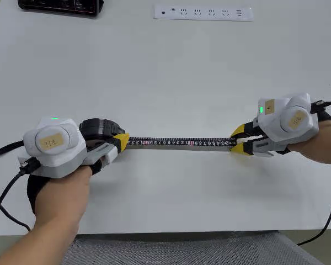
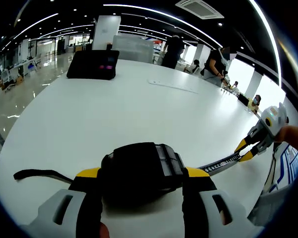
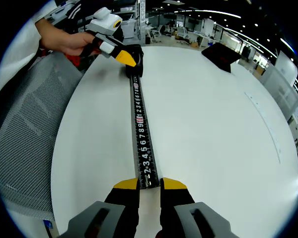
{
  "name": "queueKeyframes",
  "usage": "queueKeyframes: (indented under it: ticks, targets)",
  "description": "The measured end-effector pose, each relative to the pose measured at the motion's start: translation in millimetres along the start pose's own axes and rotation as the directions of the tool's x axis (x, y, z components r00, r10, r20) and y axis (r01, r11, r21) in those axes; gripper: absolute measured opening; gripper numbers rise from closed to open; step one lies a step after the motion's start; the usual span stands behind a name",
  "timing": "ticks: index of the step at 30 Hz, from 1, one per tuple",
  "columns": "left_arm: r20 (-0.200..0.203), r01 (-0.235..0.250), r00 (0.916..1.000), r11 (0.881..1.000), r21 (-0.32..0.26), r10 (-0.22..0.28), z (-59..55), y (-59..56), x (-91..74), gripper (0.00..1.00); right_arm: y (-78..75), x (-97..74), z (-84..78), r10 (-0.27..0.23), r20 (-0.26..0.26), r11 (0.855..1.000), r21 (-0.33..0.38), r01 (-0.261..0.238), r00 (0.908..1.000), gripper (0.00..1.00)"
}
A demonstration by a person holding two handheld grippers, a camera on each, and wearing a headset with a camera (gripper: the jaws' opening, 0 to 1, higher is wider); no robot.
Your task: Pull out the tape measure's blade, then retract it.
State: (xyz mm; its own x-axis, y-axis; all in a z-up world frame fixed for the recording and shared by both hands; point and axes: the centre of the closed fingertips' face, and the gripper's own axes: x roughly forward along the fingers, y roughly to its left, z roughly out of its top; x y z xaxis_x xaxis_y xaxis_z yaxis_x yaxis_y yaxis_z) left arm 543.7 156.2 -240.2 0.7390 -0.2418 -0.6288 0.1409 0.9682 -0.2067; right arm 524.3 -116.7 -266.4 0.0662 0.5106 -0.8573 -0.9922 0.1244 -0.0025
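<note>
Nearest us, along the bottom of the head view, a grey mesh chair [image 1: 176,249] sits just under the near edge of the white counter [image 1: 171,72], and both of our hands work a little above that edge. At centre left the left hand-held gripper [image 2: 143,173] is clamped on the black tape measure case [image 1: 98,128], one jaw on each side of it. At centre right the right hand-held gripper [image 1: 239,139] is pinched on the free end of the blade [image 1: 182,142], its yellow tips closed over the tape. The blade runs straight and low across the middle of the frame between them, numbers up. We judge the pull-out largely done. What is left is the retraction: bringing the tip back towards the case. The near edge is the one to mind, since the case and our wrists sit near it. Above the blade the counter lies open. The white power strip [image 1: 203,12] at top centre right and the dark device [image 1: 60,5] at upper left are well apart from the work.
</note>
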Motion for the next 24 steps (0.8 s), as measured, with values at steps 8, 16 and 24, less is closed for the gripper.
queueKeyframes:
  ticks: [8,16,24]
  targets:
    - [0.005,0.000,1.0000,1.000,-0.008,0.000,0.4,0.2,0.0,0.61,-0.3,0.1,-0.6,-0.004,-0.006,1.000,0.003,0.004,1.0000,0.12]
    - [0.011,0.003,0.9999,1.000,-0.027,-0.003,0.6,0.3,0.0,0.62,-0.1,-0.1,-0.5,-0.001,-0.003,1.000,0.013,0.001,1.0000,0.12]
    - [0.013,0.006,0.9999,0.999,-0.035,-0.006,0.7,0.2,-0.4,0.62,0.2,-0.1,-0.7,0.001,-0.003,1.000,0.018,-0.001,1.0000,0.12]
